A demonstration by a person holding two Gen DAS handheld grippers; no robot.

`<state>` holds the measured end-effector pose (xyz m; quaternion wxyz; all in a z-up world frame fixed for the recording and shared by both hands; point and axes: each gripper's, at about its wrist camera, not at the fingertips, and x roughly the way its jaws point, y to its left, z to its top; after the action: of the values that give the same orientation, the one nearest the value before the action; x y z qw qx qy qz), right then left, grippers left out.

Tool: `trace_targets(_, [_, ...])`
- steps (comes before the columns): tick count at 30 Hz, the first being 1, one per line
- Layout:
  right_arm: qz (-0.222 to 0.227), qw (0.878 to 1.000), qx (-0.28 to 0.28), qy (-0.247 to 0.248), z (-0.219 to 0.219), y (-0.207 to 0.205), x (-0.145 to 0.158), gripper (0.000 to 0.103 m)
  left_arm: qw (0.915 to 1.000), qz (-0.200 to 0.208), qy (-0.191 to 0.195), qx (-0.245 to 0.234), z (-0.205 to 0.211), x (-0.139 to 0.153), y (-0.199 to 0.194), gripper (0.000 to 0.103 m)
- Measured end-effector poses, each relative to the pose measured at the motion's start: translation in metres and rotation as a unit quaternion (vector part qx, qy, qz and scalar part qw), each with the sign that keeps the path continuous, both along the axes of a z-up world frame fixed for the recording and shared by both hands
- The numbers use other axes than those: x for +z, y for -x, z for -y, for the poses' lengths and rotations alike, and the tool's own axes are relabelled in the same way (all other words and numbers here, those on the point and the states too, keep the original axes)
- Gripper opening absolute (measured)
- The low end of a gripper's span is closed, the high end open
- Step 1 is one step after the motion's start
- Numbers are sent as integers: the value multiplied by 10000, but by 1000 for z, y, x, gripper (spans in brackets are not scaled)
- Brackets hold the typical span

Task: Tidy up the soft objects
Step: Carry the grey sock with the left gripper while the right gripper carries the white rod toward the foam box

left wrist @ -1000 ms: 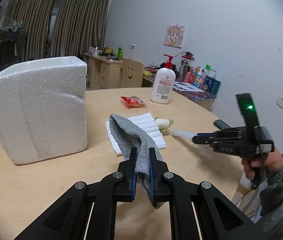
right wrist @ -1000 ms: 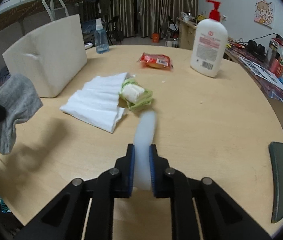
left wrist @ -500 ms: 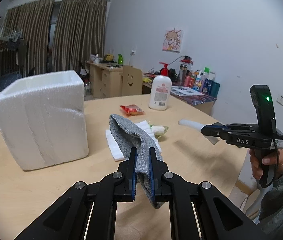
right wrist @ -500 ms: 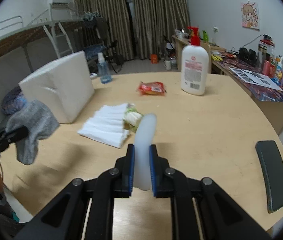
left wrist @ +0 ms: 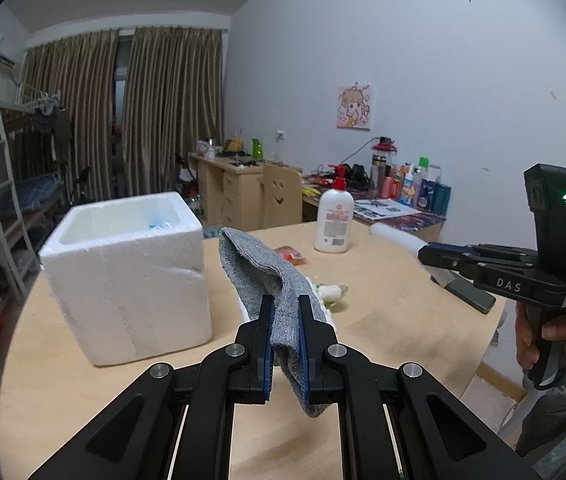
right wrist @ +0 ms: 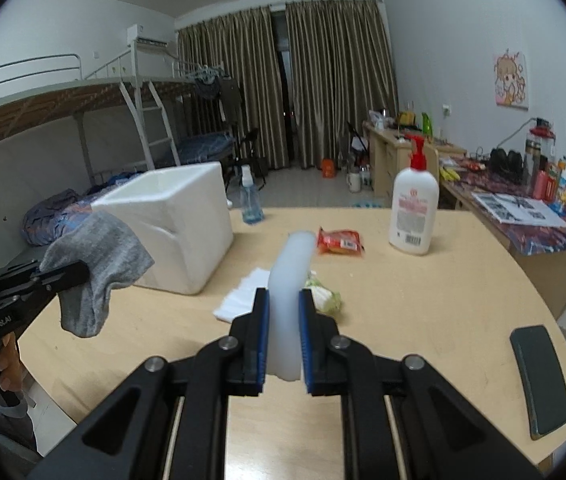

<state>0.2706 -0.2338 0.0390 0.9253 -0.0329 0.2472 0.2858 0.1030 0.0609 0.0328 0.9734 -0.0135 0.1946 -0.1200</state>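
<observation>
foam box (left wrist: 131, 276): open top now visible, was hidden | left claw (left wrist: 285, 340): clamped on grey sock (left wrist: 259, 268), raised higher above desk (left wrist: 383, 300) | right claw (right wrist: 285, 336): clamped on white foam strip (right wrist: 289, 280), also lifted clear of desk

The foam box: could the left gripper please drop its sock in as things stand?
Probably yes. The foam box is open on top, and nothing lies between it and the left gripper, whose jaws hold the sock beside it.

Grey sock (left wrist: 267, 276), white foam strip (right wrist: 289, 280), white foam box (left wrist: 131, 272), red-capped white pump bottle (right wrist: 414, 212), tan table (right wrist: 423, 300).
</observation>
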Motion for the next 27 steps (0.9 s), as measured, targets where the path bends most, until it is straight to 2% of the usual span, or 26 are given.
trace_targets(6, [395, 9991, 36, -144, -2, 14, 20, 17, 9993, 306, -126, 181, -3, 19, 20, 10])
trace_targets(13, [767, 9959, 320, -351, -12, 28, 39, 17, 9976, 541, -206, 385, -11, 31, 38, 10])
trace_targets(27, [794, 9940, 647, -393, -30, 25, 37, 17, 9959, 570, -272, 649, -22, 37, 46, 10])
